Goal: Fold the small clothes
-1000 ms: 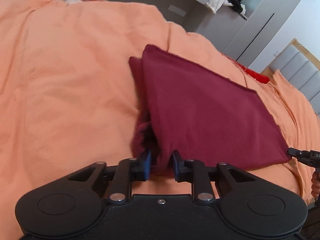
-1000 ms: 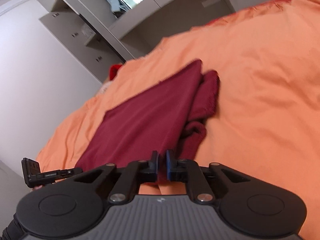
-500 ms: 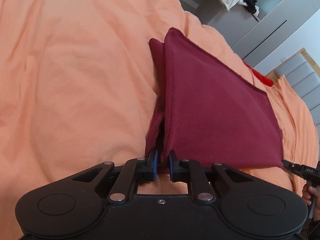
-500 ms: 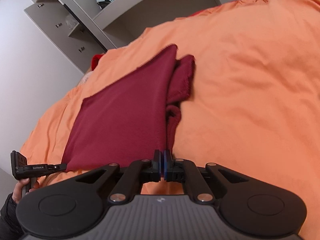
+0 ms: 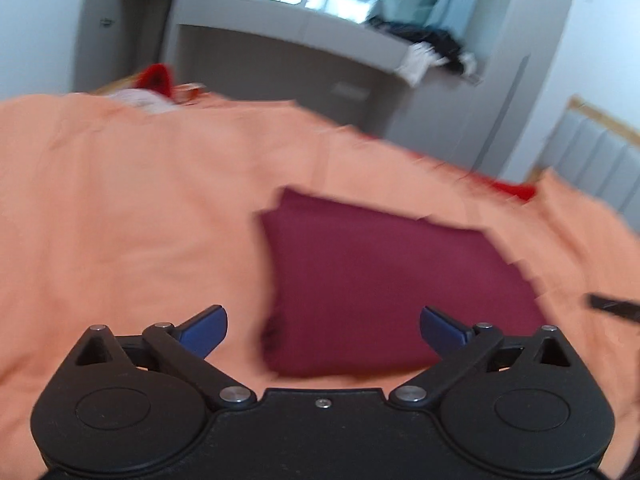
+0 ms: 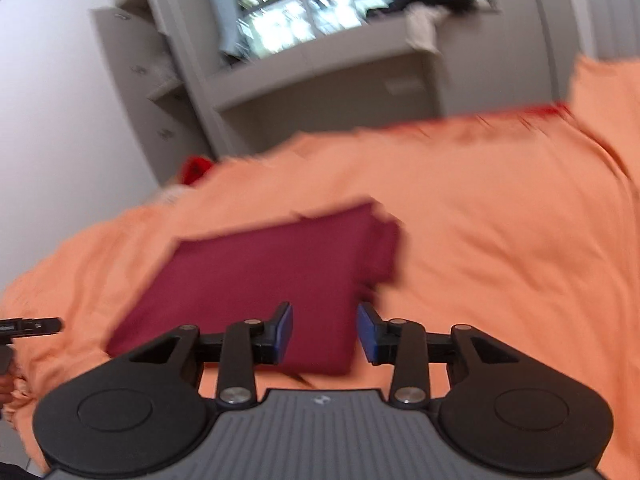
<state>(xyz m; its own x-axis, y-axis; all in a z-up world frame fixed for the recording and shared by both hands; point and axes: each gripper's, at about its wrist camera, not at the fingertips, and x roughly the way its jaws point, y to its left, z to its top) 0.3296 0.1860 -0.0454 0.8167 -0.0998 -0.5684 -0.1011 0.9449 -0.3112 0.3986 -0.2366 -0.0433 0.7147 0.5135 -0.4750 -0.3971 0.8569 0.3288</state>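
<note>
A dark red garment [image 5: 384, 288] lies folded flat into a rectangle on the orange bedspread [image 5: 120, 216]. My left gripper [image 5: 323, 330] is open wide and empty, held just short of the garment's near edge. In the right wrist view the same garment [image 6: 264, 276] lies ahead and to the left. My right gripper [image 6: 325, 334] is open and empty over the garment's near right corner. Both views are motion-blurred.
Grey cabinets and a shelf [image 5: 304, 32] with dark clothes piled on it stand beyond the bed under a window. A red item [image 5: 158, 76] lies at the bed's far left edge. A slatted headboard [image 5: 592, 152] is at the right.
Both grippers opened and let go of the garment's edge, then drew back and tilted up. The garment now lies flat on the bedspread.
</note>
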